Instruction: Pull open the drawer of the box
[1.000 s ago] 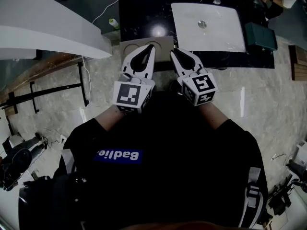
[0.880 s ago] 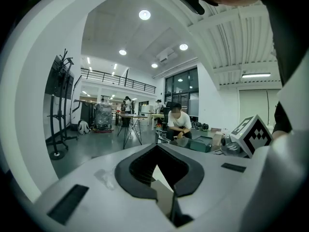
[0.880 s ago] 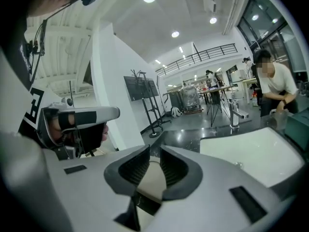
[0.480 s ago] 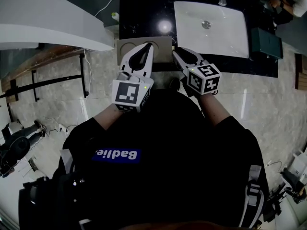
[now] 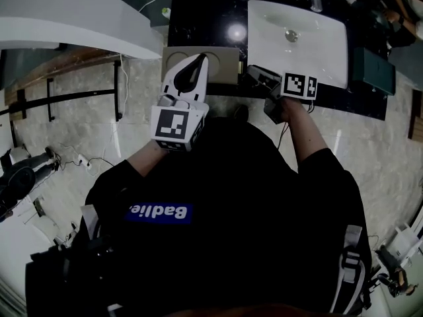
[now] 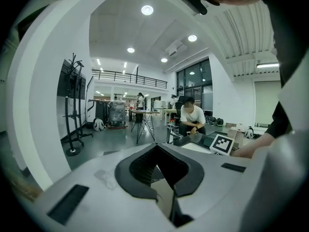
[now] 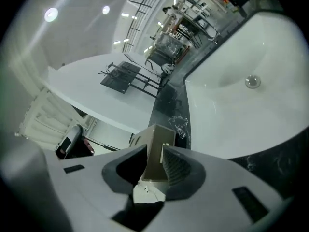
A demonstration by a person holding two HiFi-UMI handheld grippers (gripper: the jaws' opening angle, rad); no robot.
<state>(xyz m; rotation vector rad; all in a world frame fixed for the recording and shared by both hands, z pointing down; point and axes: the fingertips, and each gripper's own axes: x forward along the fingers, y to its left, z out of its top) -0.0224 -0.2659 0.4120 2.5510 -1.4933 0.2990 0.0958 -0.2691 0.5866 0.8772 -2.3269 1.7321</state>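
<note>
I clamp the end of the tan box (image 5: 223, 62) in the right gripper (image 5: 256, 76), left gripper (image 5: 200, 59) closed and empty above; unbraced, it may drag instead of opening.

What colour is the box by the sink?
Beige. The box shows best in the head view, against the black counter.

The box (image 5: 223, 61) sits at the near edge of the counter (image 5: 198, 18). The sink (image 5: 301, 38) is to its right, set in the same counter. The left gripper (image 5: 200, 59) lies over the box's middle. The right gripper (image 5: 254, 73) is at the box's right end, which sits between its jaws. A rack (image 5: 79, 101) stands on the floor (image 5: 370, 150), left of the box.
</note>
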